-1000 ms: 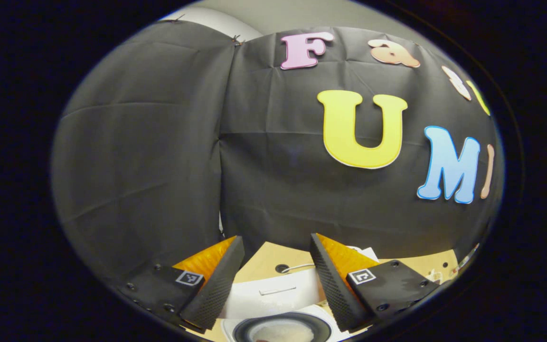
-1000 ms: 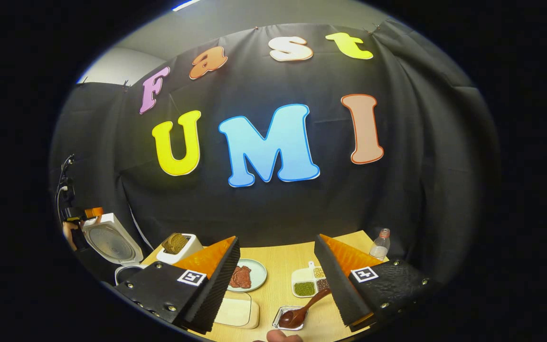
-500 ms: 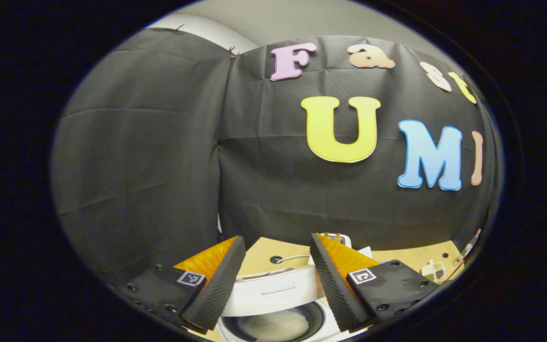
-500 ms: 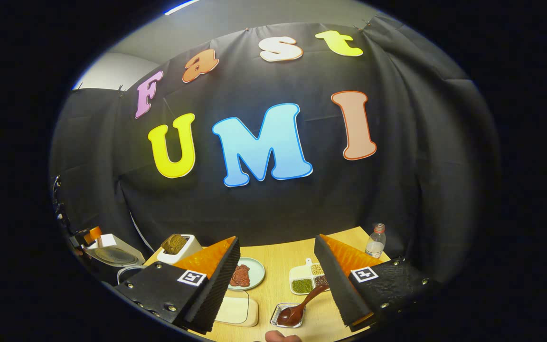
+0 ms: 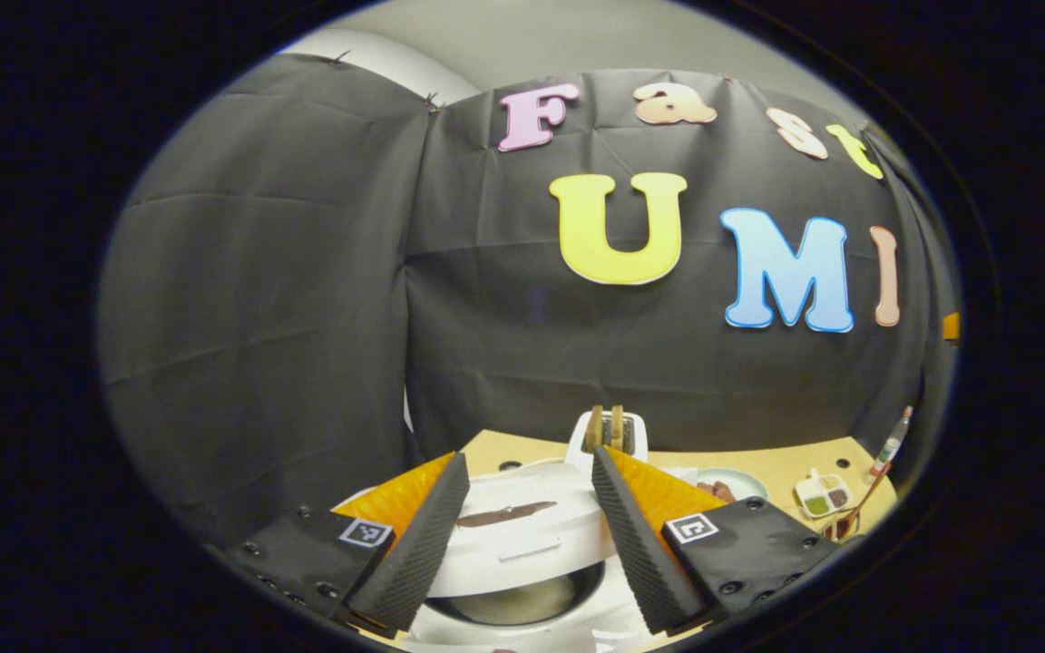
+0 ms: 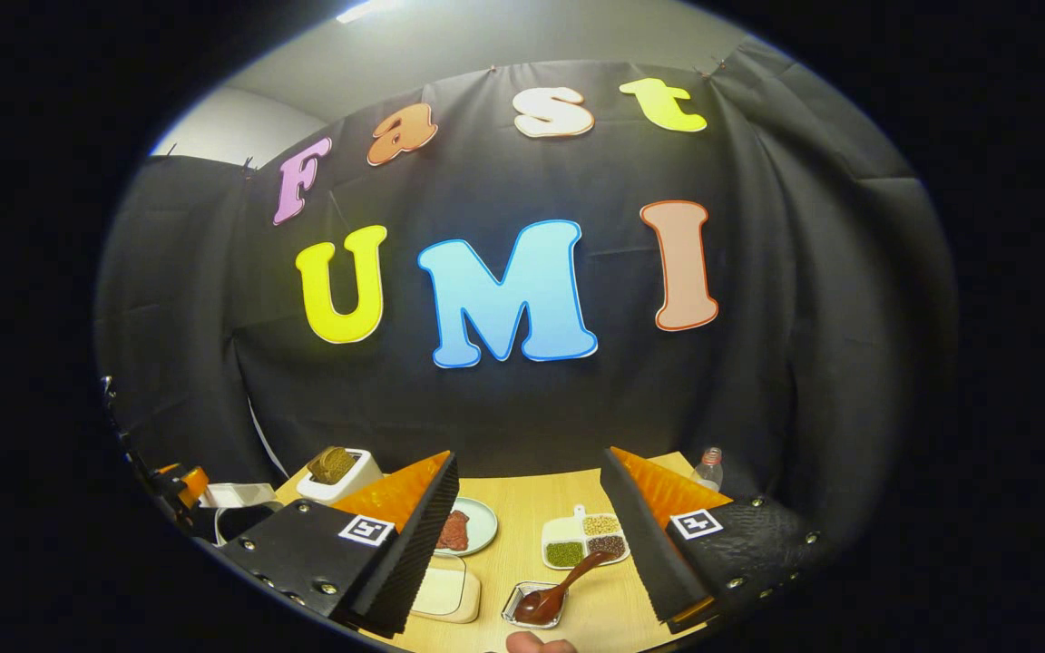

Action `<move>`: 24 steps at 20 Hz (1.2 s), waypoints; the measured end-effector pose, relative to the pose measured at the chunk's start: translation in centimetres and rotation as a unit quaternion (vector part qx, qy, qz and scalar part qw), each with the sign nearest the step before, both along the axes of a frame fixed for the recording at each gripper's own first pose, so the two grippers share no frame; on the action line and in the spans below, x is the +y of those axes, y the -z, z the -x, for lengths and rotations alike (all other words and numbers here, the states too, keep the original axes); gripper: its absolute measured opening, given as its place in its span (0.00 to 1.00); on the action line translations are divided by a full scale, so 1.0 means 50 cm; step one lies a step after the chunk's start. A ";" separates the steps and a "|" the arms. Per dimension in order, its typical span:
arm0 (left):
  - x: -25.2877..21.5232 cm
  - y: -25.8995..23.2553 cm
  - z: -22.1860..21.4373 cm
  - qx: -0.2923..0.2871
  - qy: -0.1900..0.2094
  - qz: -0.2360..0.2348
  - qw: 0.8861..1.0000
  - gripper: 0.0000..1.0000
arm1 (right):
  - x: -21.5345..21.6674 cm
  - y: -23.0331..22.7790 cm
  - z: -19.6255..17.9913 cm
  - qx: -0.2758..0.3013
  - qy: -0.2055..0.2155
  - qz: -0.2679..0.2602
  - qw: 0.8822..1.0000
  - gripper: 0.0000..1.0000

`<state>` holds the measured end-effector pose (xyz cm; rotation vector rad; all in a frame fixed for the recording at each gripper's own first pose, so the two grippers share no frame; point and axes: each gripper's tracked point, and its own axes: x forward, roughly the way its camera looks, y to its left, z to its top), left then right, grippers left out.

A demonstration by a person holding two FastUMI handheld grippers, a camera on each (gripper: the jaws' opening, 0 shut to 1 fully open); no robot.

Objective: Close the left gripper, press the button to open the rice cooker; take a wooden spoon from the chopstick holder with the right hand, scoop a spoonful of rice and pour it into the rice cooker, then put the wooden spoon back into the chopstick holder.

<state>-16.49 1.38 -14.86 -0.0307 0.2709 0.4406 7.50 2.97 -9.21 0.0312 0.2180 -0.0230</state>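
The white rice cooker (image 5: 522, 544) sits just beyond my left gripper (image 5: 528, 455), whose fingers stand open with nothing between them. Its lid hangs low over the dark inner pot (image 5: 513, 603). In the right gripper view the rice cooker (image 6: 237, 497) is at the far left, lid nearly down, beside the left gripper (image 6: 182, 481). A brown wooden spoon (image 6: 568, 585) lies with its bowl in a small shiny tray (image 6: 522, 606) on the table. My right gripper (image 6: 530, 455) is open above it, touching nothing.
On the wooden table (image 6: 522, 494) are a white box holding brown pieces (image 6: 336, 467), a plate of meat (image 6: 466, 528), a divided dish of beans (image 6: 586, 540), a cream box (image 6: 445, 594) and a bottle (image 6: 708, 467). A fingertip (image 6: 532, 644) shows at the bottom.
The rice cooker's lid has swung from upright down to nearly shut. The left gripper view has shifted, bringing the far table into sight. The spoon stays in its tray.
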 end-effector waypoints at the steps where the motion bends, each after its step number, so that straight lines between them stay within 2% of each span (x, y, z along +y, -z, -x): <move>1: -0.008 0.011 0.007 0.005 0.002 0.006 1.000 0.94 | -0.003 0.002 0.004 0.001 0.001 -0.003 1.000 0.95; 4: -0.020 0.037 0.023 0.012 0.000 0.010 1.000 0.93 | -0.008 0.007 0.016 0.006 0.004 -0.006 1.000 0.95; 5: -0.019 0.046 0.035 0.010 -0.007 0.007 1.000 0.87 | -0.012 0.010 0.020 0.008 0.005 -0.006 1.000 0.95; 6: -0.021 0.054 0.042 0.010 -0.010 0.009 1.000 1.00 | -0.014 0.012 0.024 0.009 0.007 -0.008 1.000 0.95; 8: -0.035 0.093 0.051 0.027 -0.011 0.019 0.999 1.00 | -0.014 0.015 0.030 0.013 0.009 -0.012 1.000 0.95; 12: -0.039 0.141 0.089 0.045 -0.021 0.010 0.999 1.00 | -0.024 0.017 0.039 0.017 0.015 -0.012 1.000 0.95; 13: -0.041 0.152 0.095 0.051 -0.018 0.016 0.998 0.97 | -0.025 0.017 0.040 0.016 0.015 -0.011 1.000 0.95; 14: -0.045 0.163 0.099 0.062 -0.012 0.017 0.998 0.88 | -0.026 0.018 0.039 0.017 0.016 -0.011 1.000 0.95; 15: -0.054 0.176 0.104 0.072 -0.007 0.015 0.997 1.00 | -0.024 0.019 0.038 0.018 0.016 -0.013 1.000 0.95; 19: -0.053 0.186 0.113 0.081 -0.005 0.015 0.997 1.00 | -0.005 0.019 0.034 0.019 0.007 -0.015 1.000 0.95; 20: -0.055 0.185 0.113 0.081 -0.004 0.013 0.997 0.89 | 0.000 0.021 0.033 0.020 0.005 -0.013 1.000 0.95; 21: -0.056 0.185 0.115 0.083 -0.003 0.012 0.996 0.89 | 0.004 0.024 0.031 0.021 0.003 -0.013 1.000 0.95; 22: -0.054 0.184 0.115 0.085 -0.002 0.014 0.996 0.97 | 0.008 0.027 0.029 0.022 0.002 -0.013 1.000 0.95; 23: -0.054 0.185 0.116 0.084 -0.002 0.014 0.996 1.00 | 0.011 0.028 0.030 0.023 0.001 -0.014 1.000 0.95; 24: -0.054 0.186 0.116 0.085 -0.003 0.016 0.996 0.97 | 0.014 0.028 0.027 0.023 0.000 -0.015 1.000 0.95</move>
